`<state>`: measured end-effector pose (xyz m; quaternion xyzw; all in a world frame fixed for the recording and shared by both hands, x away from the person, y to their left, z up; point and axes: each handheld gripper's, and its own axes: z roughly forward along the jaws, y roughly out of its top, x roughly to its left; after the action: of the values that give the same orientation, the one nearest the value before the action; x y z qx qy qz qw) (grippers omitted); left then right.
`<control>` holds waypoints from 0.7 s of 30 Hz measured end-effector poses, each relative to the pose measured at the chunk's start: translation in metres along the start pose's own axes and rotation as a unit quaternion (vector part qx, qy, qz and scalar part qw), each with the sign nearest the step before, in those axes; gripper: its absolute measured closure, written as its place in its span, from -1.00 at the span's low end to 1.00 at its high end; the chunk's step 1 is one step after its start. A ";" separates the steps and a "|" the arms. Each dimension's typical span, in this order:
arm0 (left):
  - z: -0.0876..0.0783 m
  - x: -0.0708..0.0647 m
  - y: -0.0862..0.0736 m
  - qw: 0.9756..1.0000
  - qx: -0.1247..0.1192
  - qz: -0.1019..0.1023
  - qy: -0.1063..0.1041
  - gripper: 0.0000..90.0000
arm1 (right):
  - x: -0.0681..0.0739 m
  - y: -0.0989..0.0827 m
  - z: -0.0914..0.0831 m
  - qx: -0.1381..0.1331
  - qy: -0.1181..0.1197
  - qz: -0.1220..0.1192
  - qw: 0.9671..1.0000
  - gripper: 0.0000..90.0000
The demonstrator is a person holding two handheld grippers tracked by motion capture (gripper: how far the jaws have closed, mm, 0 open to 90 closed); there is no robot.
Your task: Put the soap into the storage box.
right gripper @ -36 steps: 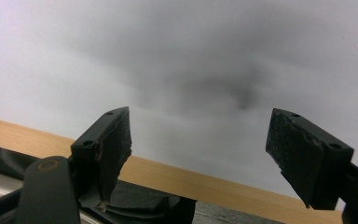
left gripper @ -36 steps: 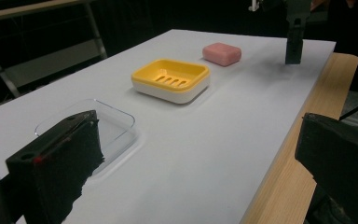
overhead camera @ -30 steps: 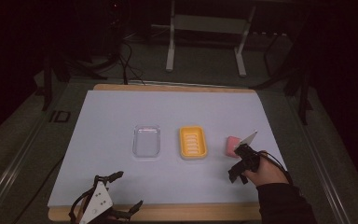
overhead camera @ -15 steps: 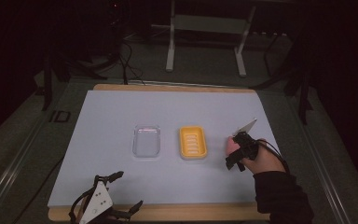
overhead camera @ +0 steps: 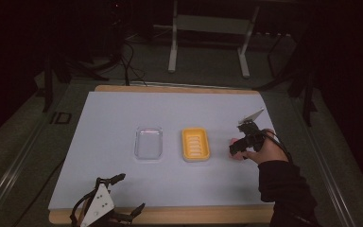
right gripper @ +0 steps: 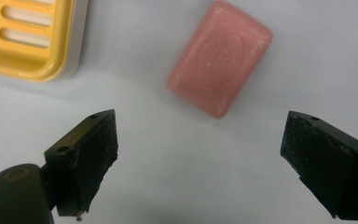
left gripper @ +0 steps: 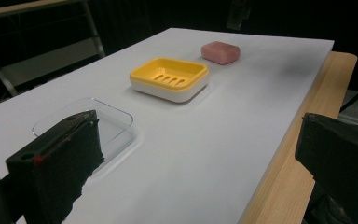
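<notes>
Black jaws of the right tool (right gripper: 200, 163) are standing wide apart over the white table (right gripper: 168, 186), having just been opening, with nothing caught between them. Just ahead of the pads, the pink soap bar (right gripper: 220, 58) is lying flat and skewed on the table surface, clear of both jaws and untouched. From the high view, the right tool (overhead camera: 238, 149) is now hovering directly above the soap, where a second ago it was sitting a little nearer the person with the soap showing plainly beside it. That advance, together with the spreading jaws, is looking like the approach to a grasp: the tool is lining up to drop around the bar, though the bar's slant may call for a turn of the wrist first.

Beyond and to the tool's left, the yellow soap dish (right gripper: 28, 37) is waiting empty, its slotted floor bare, the likely place for the soap. Farther off in that direction, the clear plastic tray (overhead camera: 149, 143) is also sitting empty.

At the near edge of the table, the left tool (overhead camera: 108, 208) is resting idle, jaws parted and holding nothing.
</notes>
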<state>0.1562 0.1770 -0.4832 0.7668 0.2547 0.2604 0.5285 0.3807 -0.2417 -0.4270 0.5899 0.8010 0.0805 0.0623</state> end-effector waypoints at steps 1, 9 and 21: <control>0.000 0.000 0.000 1.000 0.000 0.000 0.000 -0.98 | -0.001 0.001 0.000 -0.003 0.005 0.004 1.000 -0.76; 0.000 0.000 0.000 1.000 -0.001 0.000 -0.001 -0.98 | -0.007 0.018 0.003 -0.008 0.000 0.047 0.999 -0.69; 0.000 0.000 0.000 1.000 -0.001 0.000 -0.002 -0.98 | -0.010 0.032 0.025 -0.013 -0.011 0.092 0.996 -0.62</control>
<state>0.1558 0.1768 -0.4832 0.7671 0.2532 0.2594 0.5293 0.4188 -0.2405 -0.4446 0.6608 0.7418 0.0897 0.0707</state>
